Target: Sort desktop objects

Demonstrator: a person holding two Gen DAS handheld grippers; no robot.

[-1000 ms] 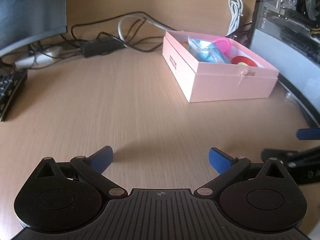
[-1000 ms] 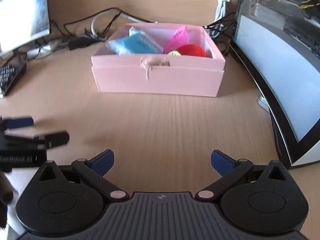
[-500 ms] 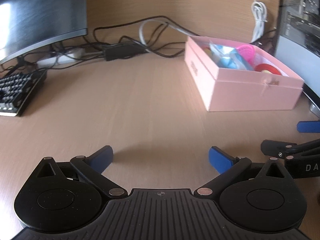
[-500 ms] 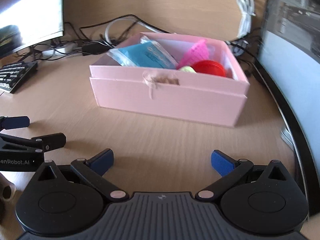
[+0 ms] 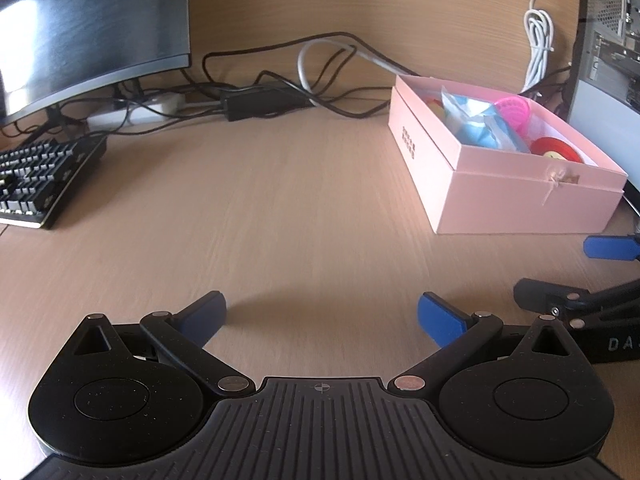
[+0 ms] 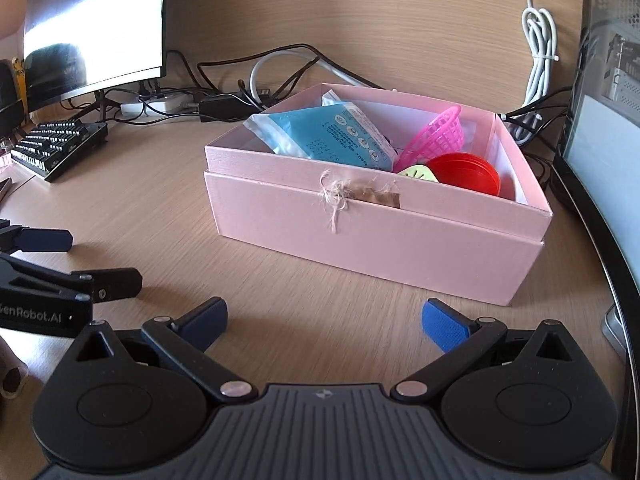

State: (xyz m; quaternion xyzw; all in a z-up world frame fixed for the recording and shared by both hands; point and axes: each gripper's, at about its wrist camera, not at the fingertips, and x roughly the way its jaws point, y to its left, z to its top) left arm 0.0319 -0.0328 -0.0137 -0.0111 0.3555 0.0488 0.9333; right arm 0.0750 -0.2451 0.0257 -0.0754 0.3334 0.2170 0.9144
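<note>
Left and right wrist views over a wooden bench (image 5: 280,208). The left tool (image 5: 322,316) sits at the bottom centre of the left view with its blue fingertips spread wide and nothing between them; only bare bench lies ahead of it. The right tool (image 6: 324,318) occupies the bottom centre of the right view, likewise spread and empty. Each tool appears at the edge of the other's view, at lower right in the left view and at lower left in the right view.

The pink box (image 6: 376,232) stands in the middle of the right view and at the right edge of the left view. It holds the sorted things: a blue packet (image 6: 324,136) leaning at the left of the interior, a pink basket (image 6: 436,136) tilted at upper centre, a red lid (image 6: 468,174) at the right, and a small yellow-green piece (image 6: 416,172) just beside the red lid. A frayed string tag (image 6: 336,196) hangs on the box's near wall.

A keyboard (image 5: 36,176) and a monitor (image 5: 92,28) fill the left of the frame; cables (image 5: 320,68) run along the back.

No loose object remains in view on the open bench, so the sorting appears complete or nearly so, with both tools idle in front of the box. The next move likely calls for finding any item outside these views, or else for drawing back.
</note>
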